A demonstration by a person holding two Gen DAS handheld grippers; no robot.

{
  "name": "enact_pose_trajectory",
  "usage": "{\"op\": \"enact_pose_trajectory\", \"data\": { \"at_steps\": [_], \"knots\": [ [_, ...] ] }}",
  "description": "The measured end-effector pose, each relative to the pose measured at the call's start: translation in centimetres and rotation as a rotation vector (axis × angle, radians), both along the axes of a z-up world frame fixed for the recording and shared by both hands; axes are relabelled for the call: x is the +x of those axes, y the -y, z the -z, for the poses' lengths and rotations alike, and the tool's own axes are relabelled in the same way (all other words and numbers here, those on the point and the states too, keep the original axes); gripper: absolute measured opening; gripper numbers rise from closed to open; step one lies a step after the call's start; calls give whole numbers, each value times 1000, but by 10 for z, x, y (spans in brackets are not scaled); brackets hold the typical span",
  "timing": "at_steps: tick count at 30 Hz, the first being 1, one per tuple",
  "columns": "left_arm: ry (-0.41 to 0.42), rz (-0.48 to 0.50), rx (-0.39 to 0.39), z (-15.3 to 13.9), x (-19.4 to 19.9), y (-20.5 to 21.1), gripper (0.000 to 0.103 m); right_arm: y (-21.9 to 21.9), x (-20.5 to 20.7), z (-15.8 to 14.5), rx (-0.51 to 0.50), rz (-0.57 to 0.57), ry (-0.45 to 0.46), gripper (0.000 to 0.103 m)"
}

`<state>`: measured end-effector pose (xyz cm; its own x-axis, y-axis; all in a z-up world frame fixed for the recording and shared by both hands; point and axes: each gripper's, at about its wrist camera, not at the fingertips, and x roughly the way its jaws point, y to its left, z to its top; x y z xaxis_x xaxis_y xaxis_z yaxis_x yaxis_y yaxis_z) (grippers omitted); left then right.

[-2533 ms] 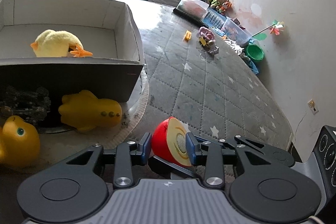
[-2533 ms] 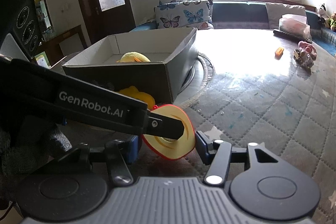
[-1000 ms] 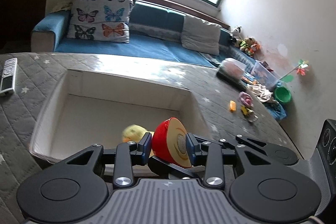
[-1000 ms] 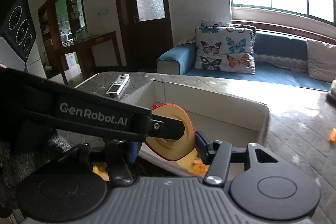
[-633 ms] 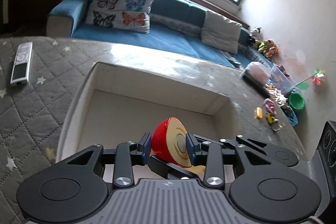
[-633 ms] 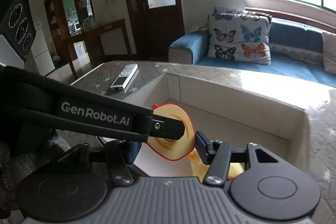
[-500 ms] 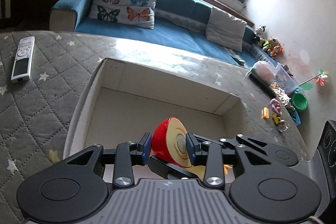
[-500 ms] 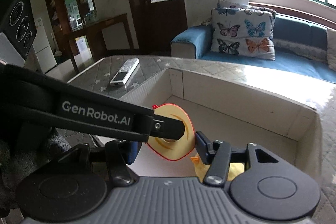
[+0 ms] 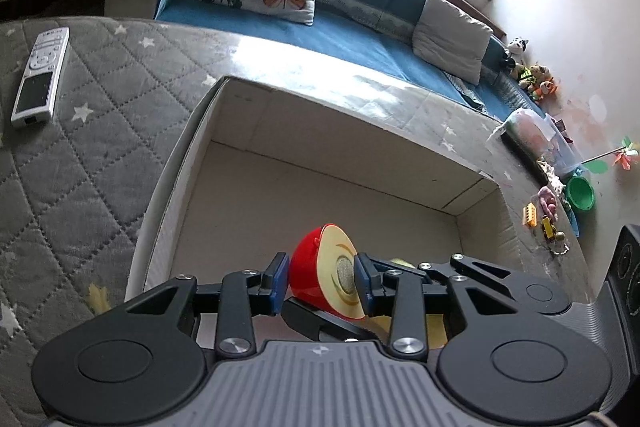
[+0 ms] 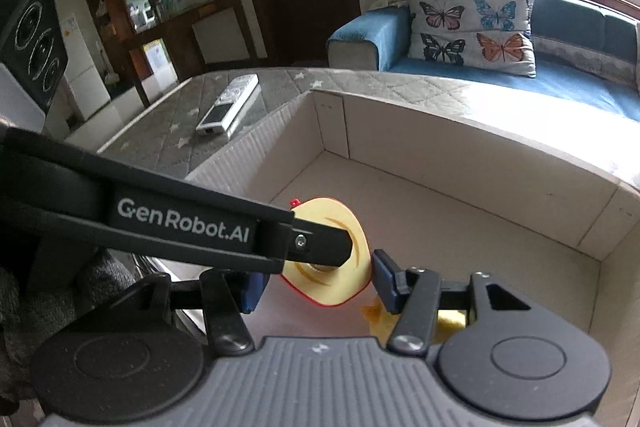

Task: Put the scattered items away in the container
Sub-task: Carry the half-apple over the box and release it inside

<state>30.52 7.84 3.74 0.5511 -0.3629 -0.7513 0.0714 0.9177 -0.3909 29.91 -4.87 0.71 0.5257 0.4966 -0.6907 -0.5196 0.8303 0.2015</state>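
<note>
My left gripper (image 9: 321, 281) is shut on a red toy apple half (image 9: 316, 277) with a cream cut face. It holds the apple half over the open cardboard box (image 9: 352, 131), above the near part of the box floor. In the right wrist view the apple half (image 10: 340, 287) shows between my open right gripper's (image 10: 315, 285) fingers, with the left gripper's finger (image 10: 320, 245) across it. The box (image 10: 460, 143) lies below. A yellow plush duck (image 10: 374, 315) lies on the box floor, mostly hidden behind the grippers.
The box sits on a grey quilted mat (image 9: 80, 131) with white stars. A silver remote (image 9: 38, 77) lies on the mat left of the box. A blue sofa (image 9: 332, 23) with a butterfly pillow is behind. Small toys (image 9: 540, 215) and a green bowl (image 9: 580, 193) lie at far right.
Both grippers have risen from the mat beside the box and moved over it, the left still holding the apple half. The view now looks down into the box.
</note>
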Motion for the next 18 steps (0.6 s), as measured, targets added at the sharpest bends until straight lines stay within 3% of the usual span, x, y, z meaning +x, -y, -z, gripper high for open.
{"op": "enact_pose_trajectory", "data": {
  "at_steps": [18],
  "knots": [
    [-17,-39,5,5,-5,-7,37,-2,-5,-6,-7,-8,7,56]
  ]
}}
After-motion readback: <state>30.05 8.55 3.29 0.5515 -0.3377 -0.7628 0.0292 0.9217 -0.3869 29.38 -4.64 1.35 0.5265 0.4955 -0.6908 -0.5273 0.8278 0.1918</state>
